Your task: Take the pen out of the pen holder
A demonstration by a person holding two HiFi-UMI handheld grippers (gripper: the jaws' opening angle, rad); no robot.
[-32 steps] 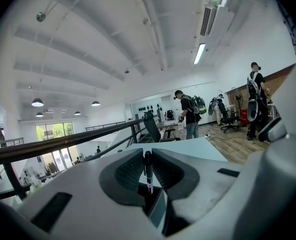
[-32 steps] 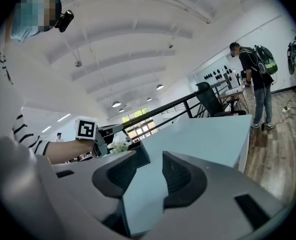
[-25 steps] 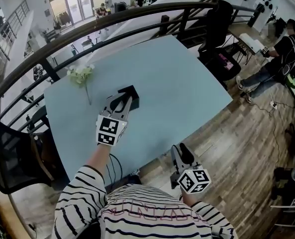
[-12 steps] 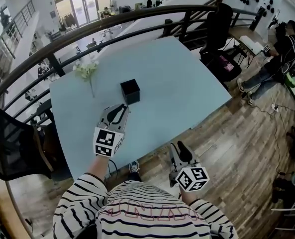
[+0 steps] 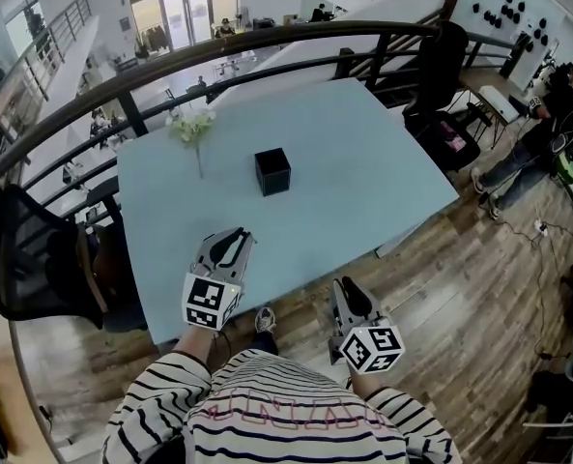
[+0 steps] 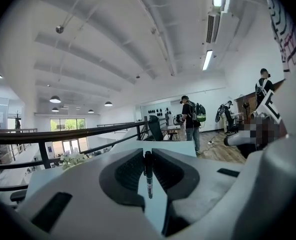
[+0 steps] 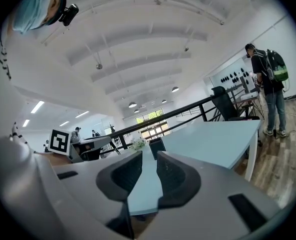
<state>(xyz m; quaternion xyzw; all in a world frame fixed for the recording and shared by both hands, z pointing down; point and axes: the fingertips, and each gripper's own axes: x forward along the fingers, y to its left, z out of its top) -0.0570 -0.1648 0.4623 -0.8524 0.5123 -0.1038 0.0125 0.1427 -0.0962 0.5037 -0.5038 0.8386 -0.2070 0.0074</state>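
A black cube-shaped pen holder stands near the middle of the pale blue table. My left gripper hovers over the table's near edge, well short of the holder, and is shut on a thin dark pen. In the left gripper view the pen stands upright between the jaws of the left gripper. My right gripper is off the table's near edge, over the wooden floor. Its jaws are closing with nothing between them. In the right gripper view, the right gripper points toward the holder.
White flowers lie on the table's far left. A dark railing curves behind the table. A black chair stands at the left, and another chair at the far right. A person stands to the right on the wooden floor.
My left gripper has drawn back from the pen holder toward me, carrying the pen, so the holder now stands apart. The right gripper has hardly shifted in the view.
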